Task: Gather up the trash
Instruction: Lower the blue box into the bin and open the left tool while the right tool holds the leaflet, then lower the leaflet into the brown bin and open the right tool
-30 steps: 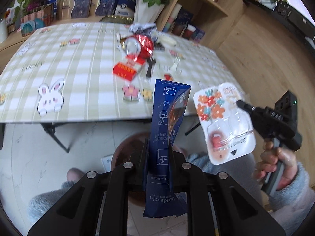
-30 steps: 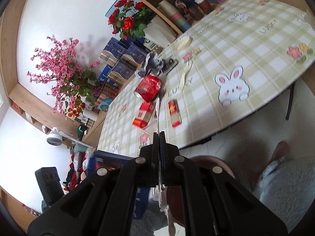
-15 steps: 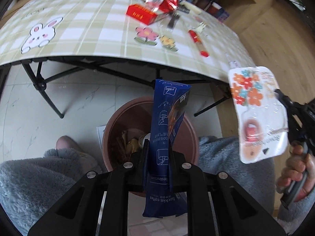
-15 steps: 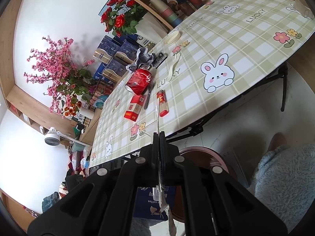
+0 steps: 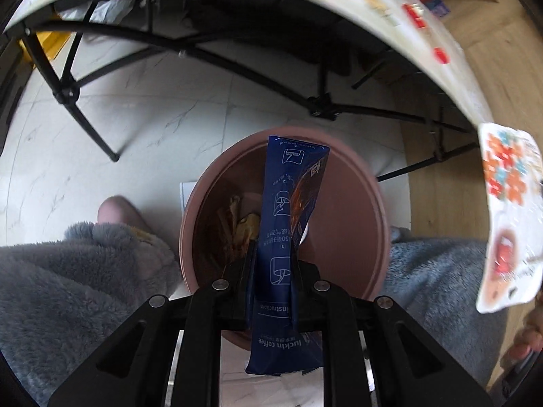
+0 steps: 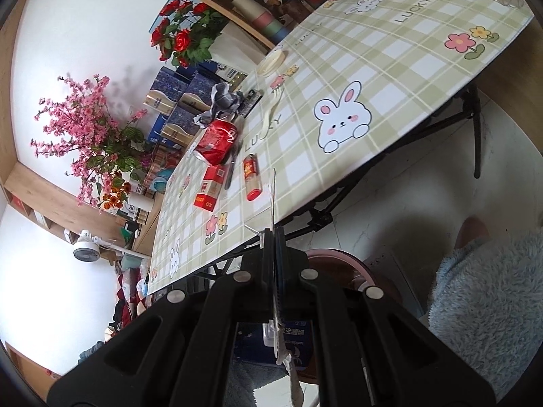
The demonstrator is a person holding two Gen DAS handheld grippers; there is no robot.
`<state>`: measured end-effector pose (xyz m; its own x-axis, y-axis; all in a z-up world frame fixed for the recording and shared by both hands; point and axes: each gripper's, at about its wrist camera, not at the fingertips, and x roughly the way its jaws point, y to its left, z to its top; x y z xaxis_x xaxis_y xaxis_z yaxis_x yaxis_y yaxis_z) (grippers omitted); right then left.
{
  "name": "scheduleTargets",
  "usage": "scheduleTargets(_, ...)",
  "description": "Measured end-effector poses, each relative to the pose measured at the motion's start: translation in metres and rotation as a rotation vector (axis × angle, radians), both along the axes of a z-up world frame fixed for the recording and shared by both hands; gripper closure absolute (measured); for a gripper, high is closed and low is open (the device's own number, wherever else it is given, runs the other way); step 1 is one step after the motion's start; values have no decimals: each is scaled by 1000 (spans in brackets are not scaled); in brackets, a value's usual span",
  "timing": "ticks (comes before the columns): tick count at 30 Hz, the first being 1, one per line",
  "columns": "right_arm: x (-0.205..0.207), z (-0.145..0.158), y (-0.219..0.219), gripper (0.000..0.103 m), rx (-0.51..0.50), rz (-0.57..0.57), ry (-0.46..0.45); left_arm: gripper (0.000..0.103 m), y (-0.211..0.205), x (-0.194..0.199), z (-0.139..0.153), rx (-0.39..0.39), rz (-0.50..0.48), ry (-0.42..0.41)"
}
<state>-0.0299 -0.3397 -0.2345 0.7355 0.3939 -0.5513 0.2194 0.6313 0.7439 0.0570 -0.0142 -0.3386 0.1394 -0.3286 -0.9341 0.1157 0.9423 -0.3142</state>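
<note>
Left gripper [image 5: 273, 254] is clamping a blue coffee sachet [image 5: 288, 210] and, having dropped from table height, is now pointing steeply down with the sachet poking over the open brown bin [image 5: 370, 203] on the floor. Right gripper [image 6: 274, 237] is pinching a flat flower-printed packet [image 5: 509, 217] edge-on, jaws fully closed, angling gently down just beyond the table's near edge [image 6: 390, 156] after sinking slightly.

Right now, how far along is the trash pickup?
Some trash already lies in the bin. In hand: the left gripper holds a blue coffee packet over it, and the right gripper pinches a flat flowered wrapper. Left on the table: a crushed can, red box, lighter, fork.
</note>
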Motion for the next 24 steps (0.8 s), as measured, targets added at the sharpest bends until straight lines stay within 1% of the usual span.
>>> scheduleTargets(6,1,-7,-5,97,14,-19,26,87,-11,12,-15,54,-16,14)
scheduleTargets(7,1,-8,-5,97,15,-21,28,84,-12,14,-17,58,-17,20)
scheduleTargets(8,2,-8,-6,97,15,-22,29,79,-13,15,-17,56,-19,16)
scheduleTargets(9,2,-8,-6,98,14,-22,31,60,-15,15,-17,48,-28,6)
scheduleTargets(10,2,-8,-6,98,11,-22,31,44,-16,14,-14,43,-41,-11)
scheduleTargets(12,1,-8,-7,97,7,-22,34,41,-23,12,-5,63,-82,-55)
scheduleTargets(14,1,-8,-7,98,6,-23,38,34,-27,8,5,78,-113,-93)
scheduleTargets(16,1,-8,-7,97,4,-23,40,26,-29,4,18,79,-127,-140)
scheduleTargets(17,1,-8,-6,97,1,-21,41,24,-28,2,24,81,-129,-161)
scheduleTargets(21,0,-9,-4,97,-9,-10,54,11,-18,-8,60,88,-99,-303)
scheduleTargets(24,0,-12,1,97,-20,6,70,6,-4,-15,91,85,-52,-423)
